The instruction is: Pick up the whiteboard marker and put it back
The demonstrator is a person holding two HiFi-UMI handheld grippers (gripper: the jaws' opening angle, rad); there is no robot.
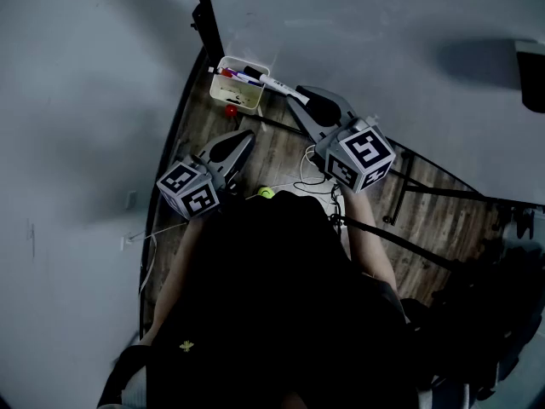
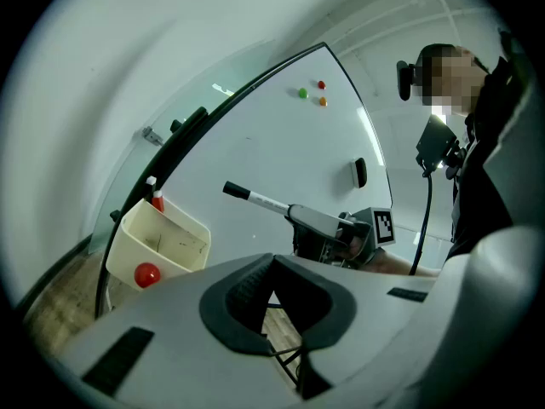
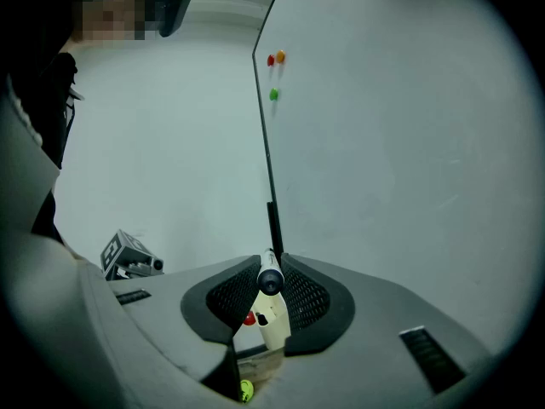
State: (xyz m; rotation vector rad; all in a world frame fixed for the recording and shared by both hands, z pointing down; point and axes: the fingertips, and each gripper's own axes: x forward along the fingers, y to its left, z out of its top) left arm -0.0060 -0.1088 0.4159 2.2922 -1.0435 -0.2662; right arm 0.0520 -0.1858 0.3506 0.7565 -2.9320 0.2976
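My right gripper (image 1: 295, 99) is shut on a white whiteboard marker (image 1: 277, 86) with a black cap. The marker points at the white tray (image 1: 253, 99) fixed to the lower edge of the whiteboard (image 1: 383, 24), and its cap end hangs just over the rim. In the right gripper view the black cap (image 3: 270, 280) sits pinched between the pads, with the tray (image 3: 272, 335) beyond. The left gripper view shows the marker (image 2: 255, 199) held level above the tray (image 2: 166, 245). My left gripper (image 1: 245, 136) hangs below the tray, shut and holding nothing.
Several markers lie in the tray, one with a red cap (image 2: 157, 199). A red round magnet (image 2: 146, 274) sticks to its front. Coloured magnets (image 2: 322, 84) and an eraser (image 2: 360, 172) are on the board. A yellow-green ball (image 1: 266, 192) lies on the wooden floor (image 1: 434, 220).
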